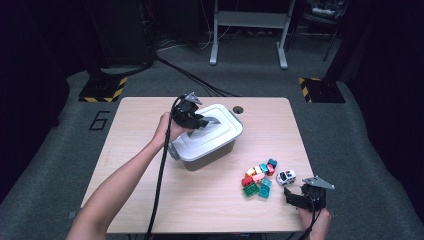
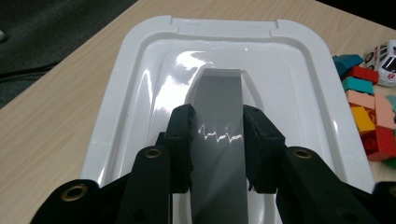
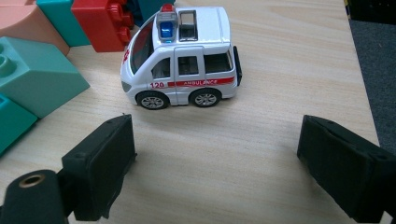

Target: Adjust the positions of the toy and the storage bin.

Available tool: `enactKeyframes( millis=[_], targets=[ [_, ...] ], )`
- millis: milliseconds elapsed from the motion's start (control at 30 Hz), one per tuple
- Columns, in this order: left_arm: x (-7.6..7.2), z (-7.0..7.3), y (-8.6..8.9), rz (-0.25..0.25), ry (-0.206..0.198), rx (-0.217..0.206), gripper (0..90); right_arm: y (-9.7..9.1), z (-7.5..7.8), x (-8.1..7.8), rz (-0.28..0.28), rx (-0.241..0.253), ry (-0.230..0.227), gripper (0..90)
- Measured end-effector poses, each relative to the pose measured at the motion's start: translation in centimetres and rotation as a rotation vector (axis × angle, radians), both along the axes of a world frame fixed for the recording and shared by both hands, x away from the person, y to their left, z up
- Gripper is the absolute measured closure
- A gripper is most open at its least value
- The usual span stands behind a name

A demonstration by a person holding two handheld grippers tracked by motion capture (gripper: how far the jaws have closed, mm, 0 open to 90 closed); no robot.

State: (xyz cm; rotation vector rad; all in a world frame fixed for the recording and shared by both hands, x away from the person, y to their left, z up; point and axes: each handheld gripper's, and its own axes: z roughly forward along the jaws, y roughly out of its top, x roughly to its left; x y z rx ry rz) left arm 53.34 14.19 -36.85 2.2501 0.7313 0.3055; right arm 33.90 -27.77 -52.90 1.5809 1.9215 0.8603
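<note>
At the bench's (image 1: 150, 200) centre, toward ten o'clock, the left claw (image 2: 218, 140) is clenched on the grey handle (image 2: 219, 107) of the white lid (image 2: 135, 70), which sits on the storage box (image 1: 212, 155). At four o'clock from the box lies a heap of coloured blocks (image 1: 257, 180), the toy ambulance (image 3: 182, 56) just beside them. At five o'clock the right claw (image 3: 217, 163) rests released, jaws wide, the ambulance just ahead of them.

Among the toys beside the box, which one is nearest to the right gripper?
The white toy ambulance. It stands just ahead of the right gripper, whose fingers are open, while the coloured blocks lie farther to its left.
</note>
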Motion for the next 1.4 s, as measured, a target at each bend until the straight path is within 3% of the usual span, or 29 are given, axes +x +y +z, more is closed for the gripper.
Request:
enactKeyframes(
  millis=[400, 733, 1033, 1400],
  targets=[
    [-2.7, 0.1, -0.6, 0.027, 0.033, -0.008, 67.1, 0.0, 0.0, 0.0, -0.002, -0.001, 0.001, 10.7],
    [-4.4, 0.1, -0.9, 0.094, 0.076, -0.03, 67.1, 0.0, 0.0, 0.0, -0.002, -0.001, 0.001, 10.7],
    [-5.5, 0.1, -1.0, 0.102, 0.077, -0.035, 67.0, 0.0, 0.0, 0.0, -0.002, -0.001, 0.001, 10.7],
    [-5.6, -0.1, -0.9, 0.1, 0.057, -0.041, 67.0, 0.0, 0.0, 0.0, -0.002, -0.001, 0.002, 10.7]
  ],
)
